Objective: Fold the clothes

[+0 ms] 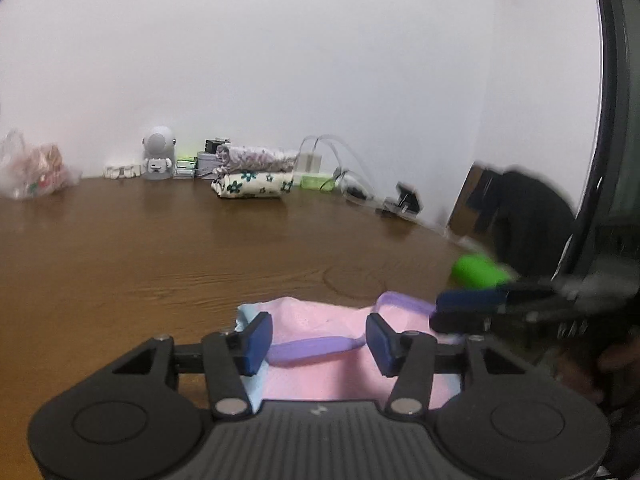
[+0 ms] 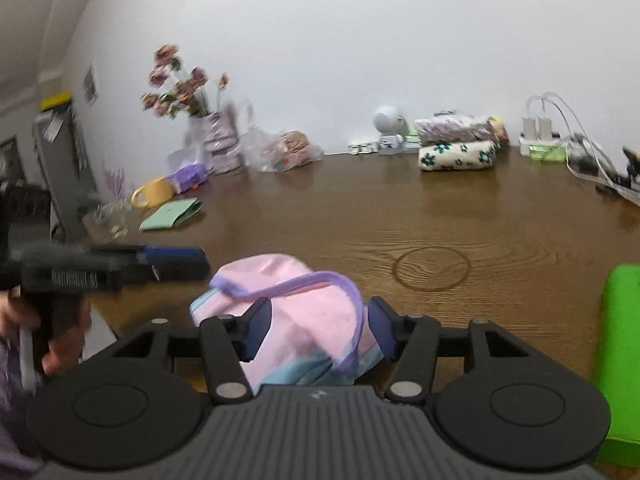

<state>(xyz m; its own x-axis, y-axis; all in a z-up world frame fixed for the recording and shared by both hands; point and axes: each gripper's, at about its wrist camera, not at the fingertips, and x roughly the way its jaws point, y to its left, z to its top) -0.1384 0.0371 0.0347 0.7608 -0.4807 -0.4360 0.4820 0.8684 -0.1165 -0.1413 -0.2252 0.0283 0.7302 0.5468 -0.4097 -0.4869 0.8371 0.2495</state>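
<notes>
While the pink garment lies bunched on the near edge of the wooden table, both claws stand over it with their jaws parted and nothing pinched. In the left wrist view the left gripper has its blue pads either side of the purple trim, clear of the cloth, with the garment at six o'clock of the picture and a pale blue panel showing at its seven o'clock edge. The right gripper, in its own view, straddles the pink mound, where the purple trim loops from ten o'clock over to four o'clock; its pads sit beside the fabric without visibly pressing it, though the right pad is close enough that contact there is hard to rule out. Each claw also appears in the other's picture, at three o'clock and nine o'clock, so they work close together. I judge a fold has just been laid and the next one is pending. To do it well, let the cloth settle flat, choose two corners well apart along one edge, pinch only the top layer plus trim, and carry both ends over evenly. The folded floral clothes at one o'clock mark the likely stacking spot.
</notes>
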